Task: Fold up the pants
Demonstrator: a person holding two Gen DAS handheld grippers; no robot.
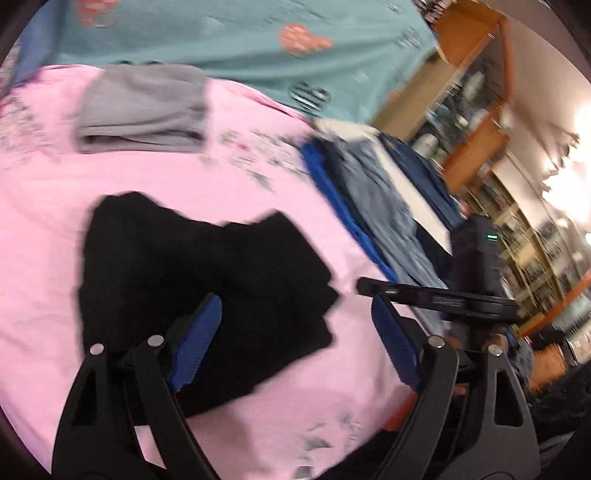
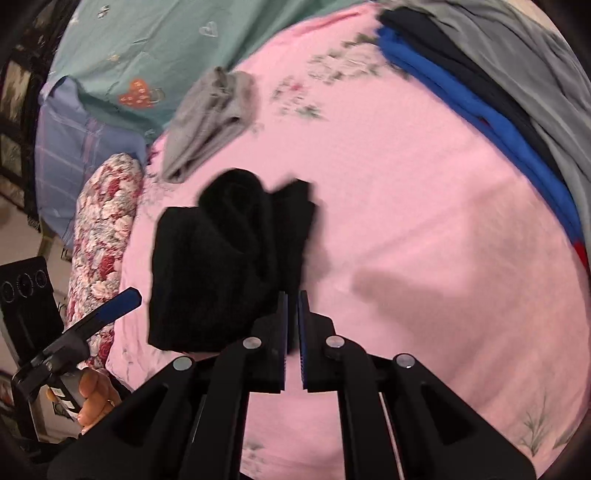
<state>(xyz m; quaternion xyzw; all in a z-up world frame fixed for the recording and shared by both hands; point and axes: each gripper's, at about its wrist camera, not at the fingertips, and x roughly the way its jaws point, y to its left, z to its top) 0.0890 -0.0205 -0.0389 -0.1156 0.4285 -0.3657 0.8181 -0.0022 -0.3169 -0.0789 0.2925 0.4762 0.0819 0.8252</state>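
Note:
The black pants [image 1: 192, 266] lie bunched and partly folded on the pink bedsheet [image 1: 55, 206]. My left gripper [image 1: 295, 301] hovers just over their near right corner. It is open wide, and its blue pads touch no cloth. In the right wrist view my right gripper [image 2: 293, 295] is shut on a fold at the near edge of the black pants [image 2: 221, 266]. A strip of black cloth shows between its pads. One finger [image 2: 118, 304] of the left gripper and the hand [image 2: 96, 391] that holds it show at the lower left.
A folded grey garment [image 1: 144, 110] lies farther back on the sheet. A stack of blue and grey clothes [image 1: 369, 192] runs along the right edge of the bed. There is a floral pillow [image 2: 107, 229] at the left, a teal sheet [image 1: 240, 33] behind, and wooden shelves [image 1: 476, 147] at the right.

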